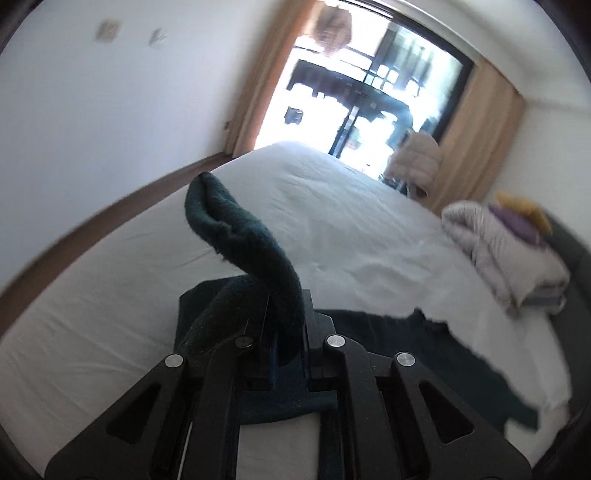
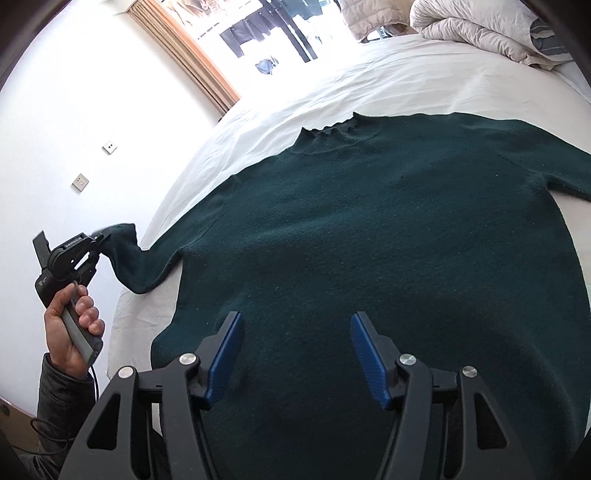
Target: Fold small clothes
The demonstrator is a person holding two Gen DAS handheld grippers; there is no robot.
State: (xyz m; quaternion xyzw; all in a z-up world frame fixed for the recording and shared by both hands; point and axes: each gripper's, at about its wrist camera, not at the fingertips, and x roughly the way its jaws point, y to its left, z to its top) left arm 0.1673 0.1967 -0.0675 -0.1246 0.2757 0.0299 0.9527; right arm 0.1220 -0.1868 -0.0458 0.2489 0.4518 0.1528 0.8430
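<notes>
A dark green sweater [image 2: 369, 229] lies spread flat on the white bed [image 2: 388, 81], neck toward the window. My left gripper [image 1: 286, 332] is shut on the end of its left sleeve [image 1: 236, 236], whose cuff curls up past the fingers. In the right wrist view that same left gripper [image 2: 101, 236] sits at the bed's left edge, held by a person's hand [image 2: 70, 325], with the sleeve [image 2: 136, 258] lifted off the sheet. My right gripper [image 2: 297, 354] hovers open over the sweater's lower body, blue pads [image 2: 225, 358] apart with nothing pinched between them.
A rumpled pale duvet [image 2: 476, 29] and pillows [image 1: 517, 225] lie at the head of the bed. A window with tan curtains [image 1: 255, 88] stands beyond the bed. A white wall with sockets [image 2: 80, 181] runs along the left side, a jacket [image 1: 417, 158] hanging near the window.
</notes>
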